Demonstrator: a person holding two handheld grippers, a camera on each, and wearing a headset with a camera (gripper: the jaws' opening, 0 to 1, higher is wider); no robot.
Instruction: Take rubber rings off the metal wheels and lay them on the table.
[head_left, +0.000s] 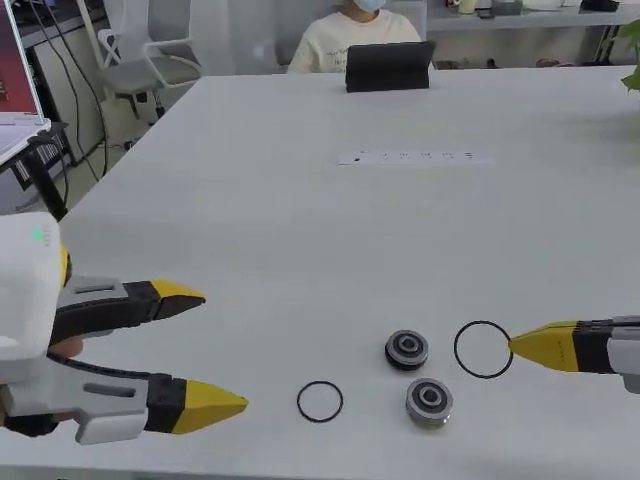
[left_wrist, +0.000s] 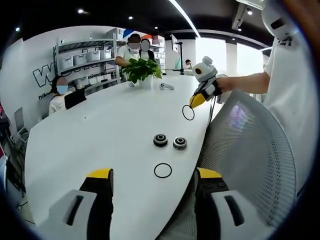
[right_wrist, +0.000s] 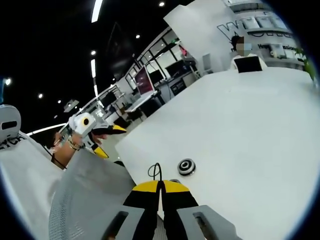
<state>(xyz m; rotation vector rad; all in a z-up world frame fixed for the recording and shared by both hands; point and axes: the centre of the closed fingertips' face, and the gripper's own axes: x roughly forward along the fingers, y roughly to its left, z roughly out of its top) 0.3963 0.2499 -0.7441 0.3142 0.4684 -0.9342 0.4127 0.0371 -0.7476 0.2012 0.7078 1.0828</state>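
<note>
Two metal wheels (head_left: 407, 349) (head_left: 429, 400) lie side by side near the table's front edge. They also sit mid-table in the left gripper view (left_wrist: 160, 140) (left_wrist: 180, 143). A black rubber ring (head_left: 298, 401) lies flat on the table left of them. My right gripper (head_left: 513, 346) is shut on a second black ring (head_left: 457, 350), which hangs from its tips just right of the wheels. In the right gripper view the closed jaws pinch the ring (right_wrist: 155, 169), with one wheel (right_wrist: 186, 166) beyond. My left gripper (head_left: 215, 350) stands open and empty, left of the loose ring (left_wrist: 154, 170).
The white table (head_left: 300, 220) stretches far ahead. A white power strip (head_left: 415, 157) lies mid-table. A person sits behind a black laptop (head_left: 389, 65) at the far edge. Office chairs (head_left: 150, 60) stand at the back left, and a plant (head_left: 632, 50) at the right edge.
</note>
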